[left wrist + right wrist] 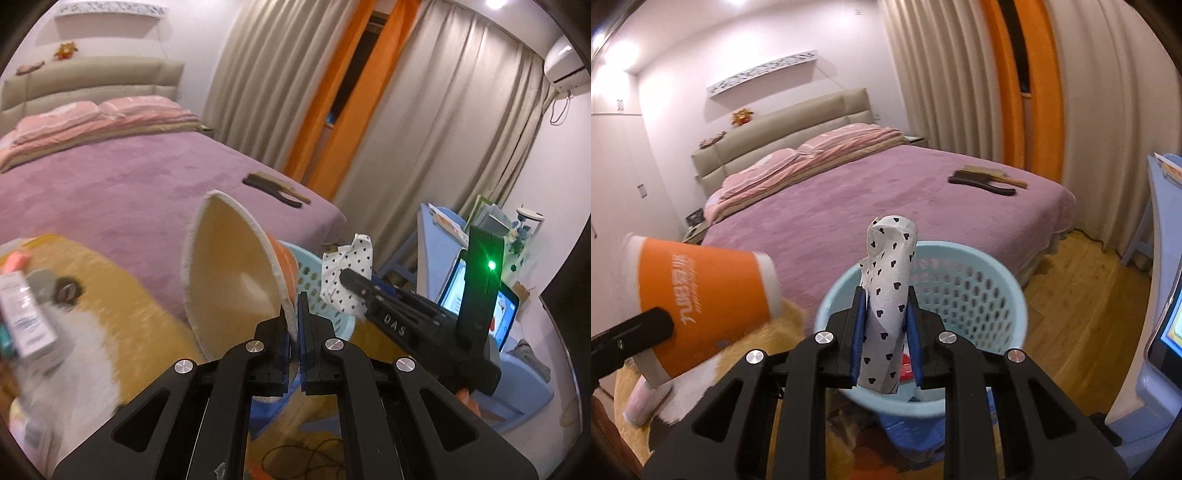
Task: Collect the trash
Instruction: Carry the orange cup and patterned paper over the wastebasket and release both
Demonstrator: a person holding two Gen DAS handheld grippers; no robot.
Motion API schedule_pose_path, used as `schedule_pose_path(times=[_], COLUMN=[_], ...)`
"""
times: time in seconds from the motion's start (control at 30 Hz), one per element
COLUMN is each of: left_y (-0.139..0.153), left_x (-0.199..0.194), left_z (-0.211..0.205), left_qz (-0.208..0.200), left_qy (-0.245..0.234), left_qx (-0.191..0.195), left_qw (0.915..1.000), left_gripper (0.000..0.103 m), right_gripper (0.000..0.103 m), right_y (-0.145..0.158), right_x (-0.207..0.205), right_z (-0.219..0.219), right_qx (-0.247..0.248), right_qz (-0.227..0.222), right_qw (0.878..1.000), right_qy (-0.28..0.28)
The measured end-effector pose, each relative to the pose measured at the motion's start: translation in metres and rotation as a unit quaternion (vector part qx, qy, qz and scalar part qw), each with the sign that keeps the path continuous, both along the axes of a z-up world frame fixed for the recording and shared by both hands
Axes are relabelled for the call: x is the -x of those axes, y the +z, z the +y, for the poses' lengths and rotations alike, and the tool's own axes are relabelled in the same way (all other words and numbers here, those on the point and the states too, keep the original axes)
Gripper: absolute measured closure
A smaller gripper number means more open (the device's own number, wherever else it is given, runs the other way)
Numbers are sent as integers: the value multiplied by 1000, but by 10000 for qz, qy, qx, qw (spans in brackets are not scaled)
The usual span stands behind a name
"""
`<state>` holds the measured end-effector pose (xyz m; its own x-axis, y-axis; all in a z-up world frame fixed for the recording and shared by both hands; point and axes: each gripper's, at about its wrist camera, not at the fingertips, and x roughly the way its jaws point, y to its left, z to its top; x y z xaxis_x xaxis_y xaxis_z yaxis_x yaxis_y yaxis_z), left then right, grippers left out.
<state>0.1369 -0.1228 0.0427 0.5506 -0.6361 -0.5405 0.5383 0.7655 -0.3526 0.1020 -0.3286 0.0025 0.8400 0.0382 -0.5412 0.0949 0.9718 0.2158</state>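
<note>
My left gripper (293,314) is shut on the rim of an orange paper cup (229,266), held on its side with the cream inside facing the camera; the cup also shows in the right wrist view (701,295). My right gripper (884,310) is shut on a crumpled white paper with black hearts (888,295), held upright over the light blue plastic basket (979,295). In the left wrist view the right gripper (351,282) holds the paper (347,273) above the basket (314,284). The basket holds some red and white scraps.
A bed with a purple cover (886,192) stands behind the basket, a brush (986,179) on it. A yellow and white plush rug (110,314) lies on the left with a small box (26,317). A blue desk with a laptop (480,302) is on the right.
</note>
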Motion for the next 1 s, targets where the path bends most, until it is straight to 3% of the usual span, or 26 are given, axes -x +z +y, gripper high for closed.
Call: schedule_pose_path(times=[0.27, 0.57, 0.63, 0.67, 0.7, 0.73, 0.8, 1.0], left_y=[-32, -66, -73, -76, -78, -77, -73, -52], left_x=[-60, -84, -86, -85, -83, -83, -76, -56], left_z=[-51, -81, -81, -80, -78, -75, -66, -43], left_qz=[441, 778, 910, 939, 910, 866, 746, 487], left_qy=[-220, -167, -178, -181, -137, -97, -32, 54], left_qx=[-80, -322, -324, -334, -377, -399, -328, -182], left_qw=[9988, 9963, 9952, 9949, 9950, 9954, 9967, 9986], left_gripper=[101, 101, 90, 77, 62, 55, 35, 31], right_gripper=[85, 85, 76, 72, 60, 43, 37, 37], right_y=[-39, -93, -99, -101, -102, -102, -100, -82], right_x=[-39, -67, -69, -70, -71, -70, -65, -47], right_z=[-40, -52, -52, -53, -55, -56, -59, -58], right_qx=[-238, -398, -461, -529, -571, -605, -630, -609], right_qz=[512, 1213, 1314, 1358, 1375, 1384, 1299, 1093], right_qw=[9981, 9917, 9901, 9892, 9888, 9884, 9894, 9920], right_qy=[-245, -178, -155, -134, -124, -131, -183, -135])
